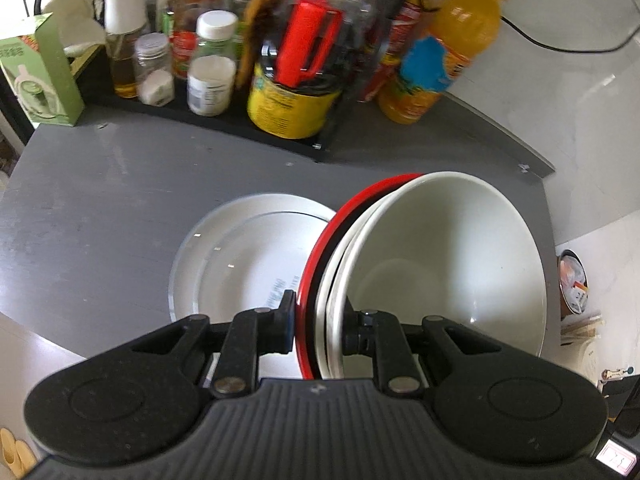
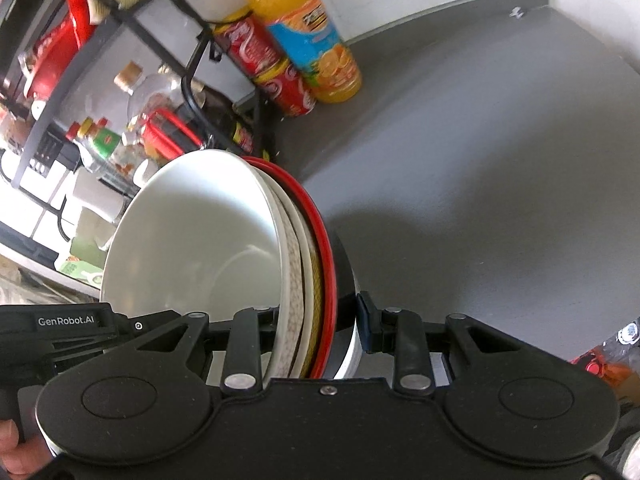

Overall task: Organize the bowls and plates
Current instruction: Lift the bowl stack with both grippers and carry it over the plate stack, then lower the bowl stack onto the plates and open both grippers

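Note:
A stack of nested bowls (image 1: pixel 440 264) hangs tilted above the grey table (image 1: pixel 100 208). The innermost bowl is white; the outermost has a red rim (image 1: pixel 320 248) and a black outside. My left gripper (image 1: pixel 320 326) is shut on the stack's near rim. In the right wrist view the same stack of bowls (image 2: pixel 200 240) sits between the fingers of my right gripper (image 2: pixel 320 320), which is shut on its rim from the opposite side. Stacked white plates (image 1: pixel 240 264) lie on the table just left of and under the bowls.
A black rack (image 1: pixel 224 120) along the back wall is crowded with jars, bottles and a yellow tin (image 1: pixel 288 108). An orange juice bottle (image 2: pixel 312 40) and red cans (image 2: pixel 272 68) stand beside it. A green box (image 1: pixel 40 76) sits far left. The table ends at right (image 1: pixel 536 168).

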Demonstrator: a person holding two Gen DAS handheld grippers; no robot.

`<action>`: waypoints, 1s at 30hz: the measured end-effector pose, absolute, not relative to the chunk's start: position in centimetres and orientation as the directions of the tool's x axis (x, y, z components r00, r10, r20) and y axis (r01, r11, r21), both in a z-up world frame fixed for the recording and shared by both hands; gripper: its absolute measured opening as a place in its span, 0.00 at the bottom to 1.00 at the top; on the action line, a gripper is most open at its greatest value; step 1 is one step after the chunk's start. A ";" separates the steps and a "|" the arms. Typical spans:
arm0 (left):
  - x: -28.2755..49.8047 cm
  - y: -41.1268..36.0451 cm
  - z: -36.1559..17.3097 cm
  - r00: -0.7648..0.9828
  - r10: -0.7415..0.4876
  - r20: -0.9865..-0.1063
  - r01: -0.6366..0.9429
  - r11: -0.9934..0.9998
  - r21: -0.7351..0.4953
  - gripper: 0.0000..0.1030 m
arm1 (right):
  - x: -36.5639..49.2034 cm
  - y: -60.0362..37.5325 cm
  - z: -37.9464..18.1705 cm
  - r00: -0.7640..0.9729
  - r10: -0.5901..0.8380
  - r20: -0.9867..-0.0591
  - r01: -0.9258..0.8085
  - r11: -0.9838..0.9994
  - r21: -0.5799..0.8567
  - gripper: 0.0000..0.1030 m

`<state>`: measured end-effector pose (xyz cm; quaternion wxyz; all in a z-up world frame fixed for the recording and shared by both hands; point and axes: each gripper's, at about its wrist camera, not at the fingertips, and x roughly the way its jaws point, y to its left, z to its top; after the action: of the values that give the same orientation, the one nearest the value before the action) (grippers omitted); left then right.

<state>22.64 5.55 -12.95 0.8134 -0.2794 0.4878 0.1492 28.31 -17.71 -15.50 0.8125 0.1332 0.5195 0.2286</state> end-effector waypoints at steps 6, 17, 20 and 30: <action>22.5 8.6 -14.2 0.457 -0.038 -0.889 -0.534 0.787 -0.308 0.17 | 28.4 -15.6 -16.8 0.326 0.498 -0.803 -0.220 0.866 0.448 0.28; 24.1 11.0 -16.7 0.401 -0.071 -0.913 -0.512 0.809 -0.288 0.17 | 28.8 -14.2 -19.5 0.295 0.451 -0.842 -0.155 0.892 0.424 0.28; 24.7 11.2 -17.6 0.381 -0.089 -0.920 -0.503 0.815 -0.287 0.17 | 28.6 -14.1 -20.1 0.286 0.438 -0.852 -0.142 0.899 0.414 0.28; 25.3 11.7 -18.8 0.364 -0.106 -0.925 -0.480 0.830 -0.284 0.17 | 28.5 -13.7 -20.7 0.290 0.416 -0.862 -0.122 0.909 0.397 0.28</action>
<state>25.35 11.69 -18.84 0.7818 -0.2657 0.5514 0.1193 28.51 -13.71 -20.66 0.7927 0.1285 0.5713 0.1696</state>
